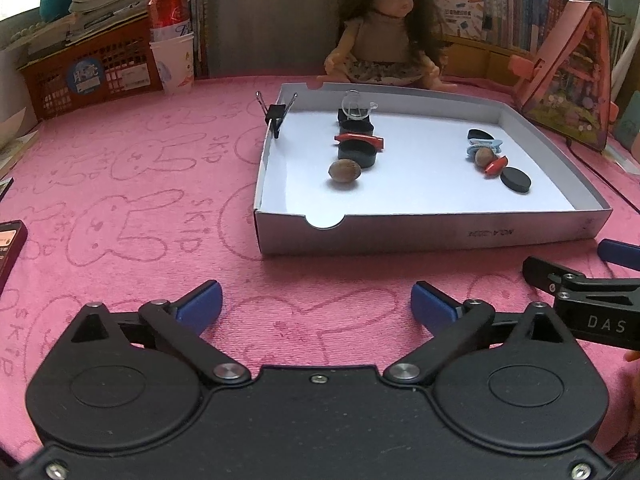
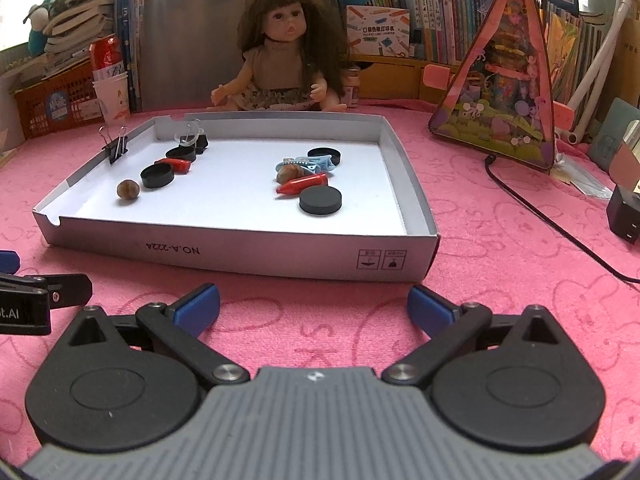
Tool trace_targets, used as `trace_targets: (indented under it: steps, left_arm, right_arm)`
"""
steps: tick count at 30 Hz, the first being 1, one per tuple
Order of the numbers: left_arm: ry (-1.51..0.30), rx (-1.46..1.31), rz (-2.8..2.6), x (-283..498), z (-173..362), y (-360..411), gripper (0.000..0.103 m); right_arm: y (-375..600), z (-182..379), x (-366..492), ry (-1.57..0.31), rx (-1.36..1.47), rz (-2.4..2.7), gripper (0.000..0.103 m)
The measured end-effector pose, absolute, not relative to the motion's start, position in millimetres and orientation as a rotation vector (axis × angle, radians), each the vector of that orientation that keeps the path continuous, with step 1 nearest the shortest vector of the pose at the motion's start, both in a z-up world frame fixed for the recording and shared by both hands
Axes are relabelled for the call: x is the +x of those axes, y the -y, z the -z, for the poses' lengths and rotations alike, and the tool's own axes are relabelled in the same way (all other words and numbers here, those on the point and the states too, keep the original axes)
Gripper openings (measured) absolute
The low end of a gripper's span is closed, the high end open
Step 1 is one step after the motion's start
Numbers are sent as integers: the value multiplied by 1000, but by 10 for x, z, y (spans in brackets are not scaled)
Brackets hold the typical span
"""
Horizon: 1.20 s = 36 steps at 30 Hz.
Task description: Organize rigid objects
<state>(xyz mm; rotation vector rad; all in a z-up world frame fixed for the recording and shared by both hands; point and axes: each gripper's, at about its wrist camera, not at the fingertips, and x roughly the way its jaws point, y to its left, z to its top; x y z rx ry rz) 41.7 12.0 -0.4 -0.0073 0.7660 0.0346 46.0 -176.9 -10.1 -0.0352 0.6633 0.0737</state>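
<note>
Grippers hover over the pink cloth (image 2: pixel 500 208) before the shallow box (image 2: pixel 256 250); left gripper (image 1: pixel 316 306) and right gripper (image 2: pixel 314 304) both have fingers spread, empty; inside lie black discs (image 2: pixel 320 200), nuts (image 2: pixel 128 190), red pieces (image 2: pixel 304 184); a binder clip (image 2: pixel 116 146) grips the box's left wall

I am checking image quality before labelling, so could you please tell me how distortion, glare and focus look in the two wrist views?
Left wrist view: strong fisheye bending, the box rim curves; the items inside are sharp; bright window washes out the top left corner. Right wrist view: same bending, dark corners; the doll and the books are readable; soft light, faint shadows under the black disc.
</note>
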Motion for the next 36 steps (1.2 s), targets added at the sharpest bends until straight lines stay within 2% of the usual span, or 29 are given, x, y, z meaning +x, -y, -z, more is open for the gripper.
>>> trace_targets:
  steps: [36]
  left_arm:
    - [-745, -16, -76, 455, 27, -146, 103]
  right_arm:
    - [1818, 103, 505, -672, -38, -44, 103]
